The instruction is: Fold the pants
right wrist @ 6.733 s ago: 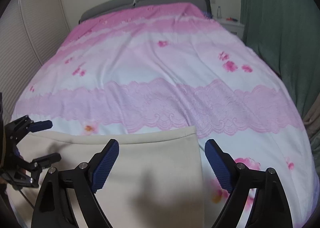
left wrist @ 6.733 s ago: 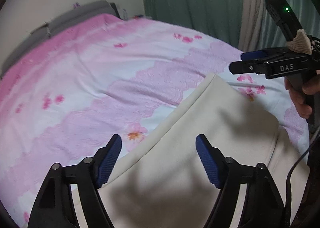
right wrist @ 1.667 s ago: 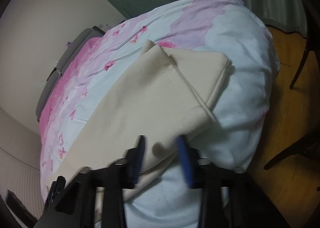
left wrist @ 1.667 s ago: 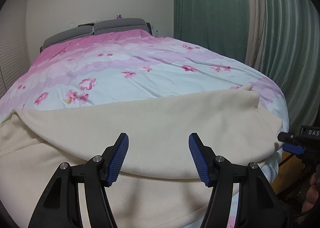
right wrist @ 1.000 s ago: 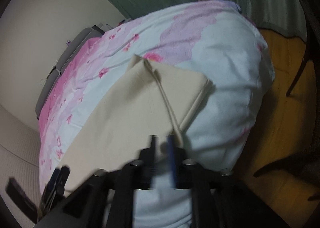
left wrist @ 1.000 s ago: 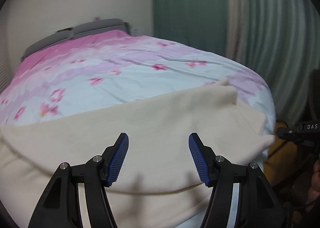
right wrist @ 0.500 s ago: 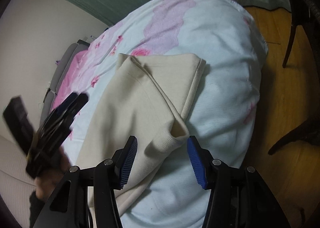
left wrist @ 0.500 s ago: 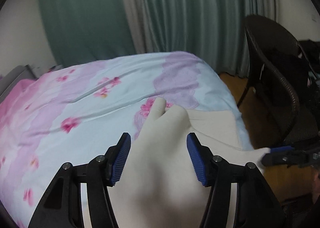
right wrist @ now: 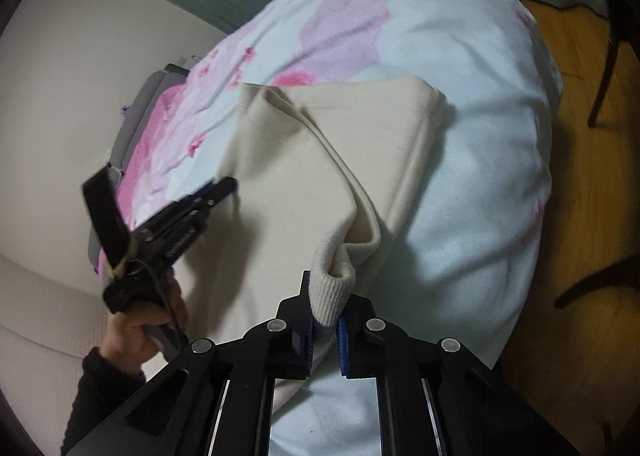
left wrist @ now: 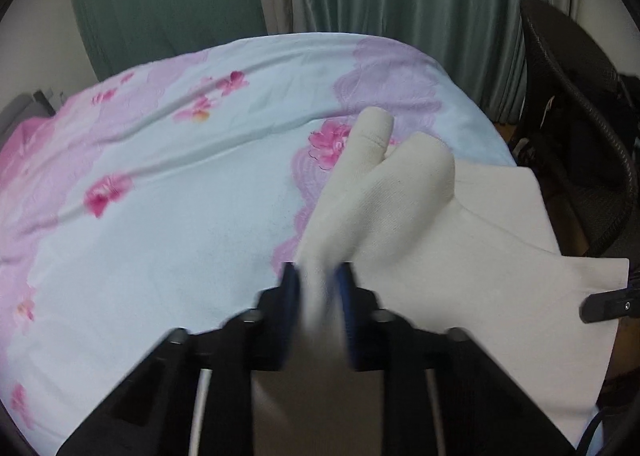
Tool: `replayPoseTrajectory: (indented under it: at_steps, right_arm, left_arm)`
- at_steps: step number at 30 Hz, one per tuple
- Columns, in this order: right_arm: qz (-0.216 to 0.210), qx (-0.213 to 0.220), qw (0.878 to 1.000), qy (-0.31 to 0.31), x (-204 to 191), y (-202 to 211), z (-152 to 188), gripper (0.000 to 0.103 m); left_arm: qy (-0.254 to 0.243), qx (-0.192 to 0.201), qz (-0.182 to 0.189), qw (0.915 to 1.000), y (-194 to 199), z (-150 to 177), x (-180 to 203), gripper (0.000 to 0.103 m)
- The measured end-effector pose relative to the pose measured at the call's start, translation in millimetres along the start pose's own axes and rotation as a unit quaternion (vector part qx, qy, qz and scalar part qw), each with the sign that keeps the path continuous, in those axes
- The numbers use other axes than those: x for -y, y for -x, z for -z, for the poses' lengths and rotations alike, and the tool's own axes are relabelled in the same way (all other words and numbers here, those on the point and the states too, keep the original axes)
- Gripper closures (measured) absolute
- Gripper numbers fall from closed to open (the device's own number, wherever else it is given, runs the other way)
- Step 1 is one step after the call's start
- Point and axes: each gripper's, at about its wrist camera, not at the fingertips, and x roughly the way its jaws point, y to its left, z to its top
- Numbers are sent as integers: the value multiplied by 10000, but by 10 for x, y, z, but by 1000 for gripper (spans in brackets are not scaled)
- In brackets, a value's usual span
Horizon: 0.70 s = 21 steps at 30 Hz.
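Cream knit cloth fills both grips: the left hand-held gripper [left wrist: 318, 296] has just been closing and now pinches a raised fold of the pants [left wrist: 460, 256] between its blue pads, while the right hand-held gripper [right wrist: 325, 320] has likewise just been closing and clamps the ribbed cuff [right wrist: 332, 296] tightly. The pants lie on the bed [right wrist: 480, 56] over a floral duvet in pink, lilac and pale blue, folded into a broad slab with layered edges visible. Ahead of the left hand-held gripper two rounded humps of fabric stand up — beyond them the cloth lies flat. From the right hand-held gripper the long axis runs forward and to the left, towards the grey headboard [right wrist: 140, 104]. A person's hand [right wrist: 136, 328] in a dark sleeve holds the left tool's handle. A dark wicker chair [left wrist: 580, 116] stands beyond the bed's corner.
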Motion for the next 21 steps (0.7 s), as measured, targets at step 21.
replayPoseTrajectory:
  at_steps: [21]
  right_arm:
    - [294, 286, 9971, 637, 300, -51, -812, 95]
  left_arm:
    - [1036, 447, -764, 9907, 47, -198, 26, 97]
